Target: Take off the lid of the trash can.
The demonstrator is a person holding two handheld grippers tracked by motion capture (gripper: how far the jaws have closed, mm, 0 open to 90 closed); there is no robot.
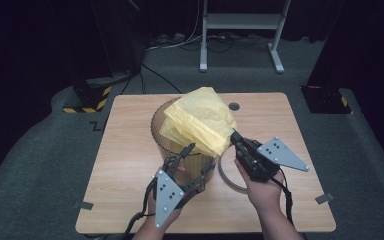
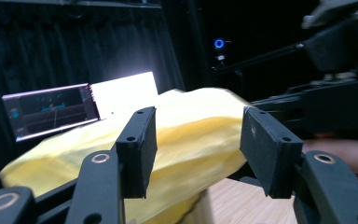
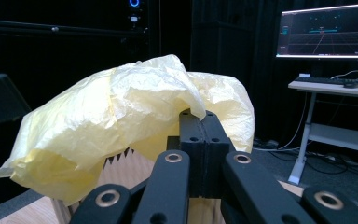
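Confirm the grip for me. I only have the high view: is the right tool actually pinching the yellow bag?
Observer: Yes. In the right gripper view the right tool is shut on the yellow bag, with an edge of it between the pads.
Operator: Left one?
Observer: The left tool is open; the bag lies beyond its pads, untouched.
Operator: What's under the bag?
Observer: A brown bin, with the bag draped over its rim.

The room is dim; overhead light brightens the counter (image 1: 130,150) mid-frame. In the left gripper view a screen (image 2: 123,91) glares white at centre left, and the yellow bag (image 2: 191,135) blurs softly.
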